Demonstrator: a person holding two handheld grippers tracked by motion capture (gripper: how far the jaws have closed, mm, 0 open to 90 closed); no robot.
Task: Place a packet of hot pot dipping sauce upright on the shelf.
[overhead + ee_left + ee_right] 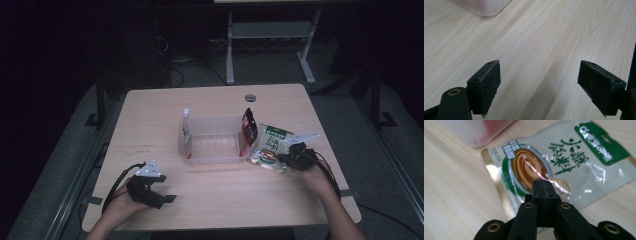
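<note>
One green-and-white snack pouch (554, 167) pinched at its near edge, jaws clamped tight together on the foil.

Lying flat on the table (220, 200) at the right, just beside the clear plastic bin (212, 140), with a small red packet (248, 125) propped at the bin's right end and a squeeze tube (186, 131) standing at its left. Right gripper (543, 185) nipping just the pouch's edge, no real bulk between the pads. Probably light, floppy and a bit slick, so likely to droop and swing once lifted; best held by the flat sealed rim, not the puffy middle. Left gripper (540, 82) parked near-left over bare wood, jaws spread wide, holding nothing.
</note>
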